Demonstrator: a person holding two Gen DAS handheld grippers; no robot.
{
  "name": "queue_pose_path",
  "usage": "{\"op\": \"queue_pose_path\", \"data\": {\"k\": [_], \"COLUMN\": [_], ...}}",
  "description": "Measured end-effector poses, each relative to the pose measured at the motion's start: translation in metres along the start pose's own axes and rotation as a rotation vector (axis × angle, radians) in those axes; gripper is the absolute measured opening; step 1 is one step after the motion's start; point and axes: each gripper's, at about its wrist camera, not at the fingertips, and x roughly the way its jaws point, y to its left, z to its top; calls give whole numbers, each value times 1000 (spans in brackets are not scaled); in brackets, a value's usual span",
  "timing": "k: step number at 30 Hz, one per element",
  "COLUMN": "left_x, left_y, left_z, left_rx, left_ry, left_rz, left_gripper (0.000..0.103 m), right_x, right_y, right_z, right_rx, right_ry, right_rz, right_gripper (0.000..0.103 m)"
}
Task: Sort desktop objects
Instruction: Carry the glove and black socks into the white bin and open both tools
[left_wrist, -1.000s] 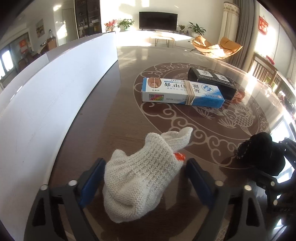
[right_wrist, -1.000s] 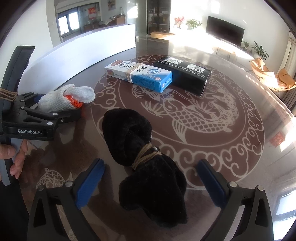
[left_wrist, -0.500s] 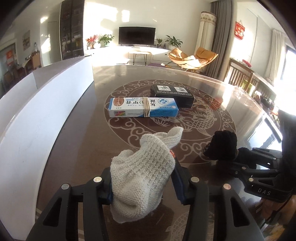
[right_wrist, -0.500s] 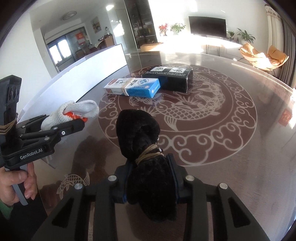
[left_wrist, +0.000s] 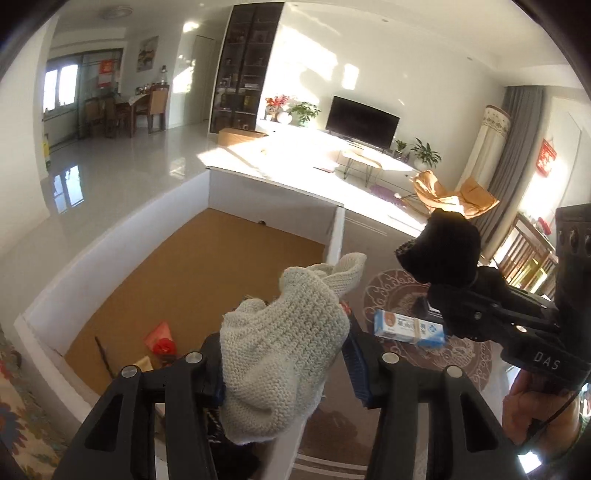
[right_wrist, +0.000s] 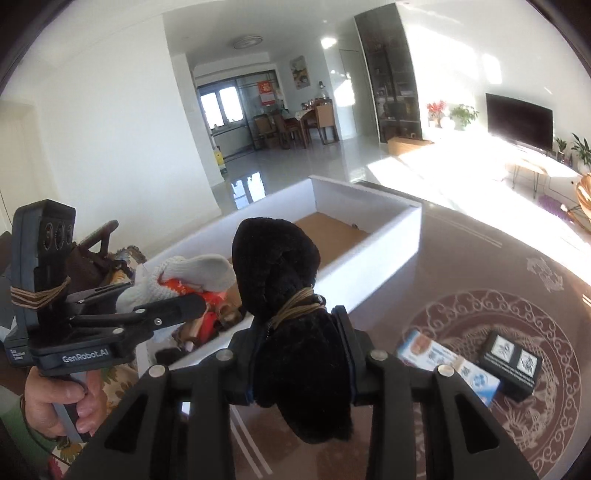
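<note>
My left gripper (left_wrist: 284, 362) is shut on a white knitted glove (left_wrist: 280, 343) and holds it in the air over the near wall of a white box (left_wrist: 110, 236) with a brown floor. My right gripper (right_wrist: 299, 358) is shut on a black fuzzy bundle (right_wrist: 280, 273) tied with a rubber band, lifted above the table beside the box (right_wrist: 369, 236). Each gripper shows in the other's view: the right one (left_wrist: 443, 284), the left one (right_wrist: 177, 295). A blue and white carton (right_wrist: 447, 365) and a black carton (right_wrist: 511, 358) lie on the table.
The box holds small items at its near end, among them a red packet (left_wrist: 159, 338). The patterned dark table (right_wrist: 480, 266) lies to the right of the box. A flowered cloth (left_wrist: 14, 406) is at the far left. A living room lies beyond.
Both grippers closed on their items, the glove and the black bundle, lifted them off the table and swung left to the white box.
</note>
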Motion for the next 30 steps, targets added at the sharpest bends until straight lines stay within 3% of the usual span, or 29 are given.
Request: {"op": "queue_pose_path", "data": {"k": [4,6,7,8,9,11,12,14,17,22,26,28,30], "left_x": [38,59,72,82,90,95,93,81,74,34,11,12,17], "left_y": [66,91,101,110,116,122,122,119,103,47,-22,-60,-98], "left_z": [23,24,22,17,10,-8,-13,-15,-19,-41,-51,-55,-65], "left_rx": [-71,-120,-148,-173,-191,-210,-215,-203,-151,-51,94,147,179], "left_ry": [79,143,193,240,268,289,296,232,218,104,61,81,107], "left_rz": [140,181,205,229,242,244,241,217,272,194,69,-25,-97], "left_gripper": [54,64,73,77,77,76,76,79,80,80,81,88,92], "right_x": [72,115,137,160,175,183,178,157,110,20,-36,-54,-73], "right_y": [30,36,38,38,38,35,33,29,16,-23,-73,-100,-126], "right_z": [43,51,51,48,44,32,27,14,-15,-101,-179,-206,-224], "right_rx": [6,42,64,90,116,140,141,133,85,-10,10,33,79], "right_ry": [30,79,133,196,240,253,236,181,102,41,117,184,229], "right_rz": [41,72,88,93,101,106,104,115,89,-71,-288,-416,-487], "right_gripper": [35,41,48,69,83,83,83,84,93,97,98,98,98]}}
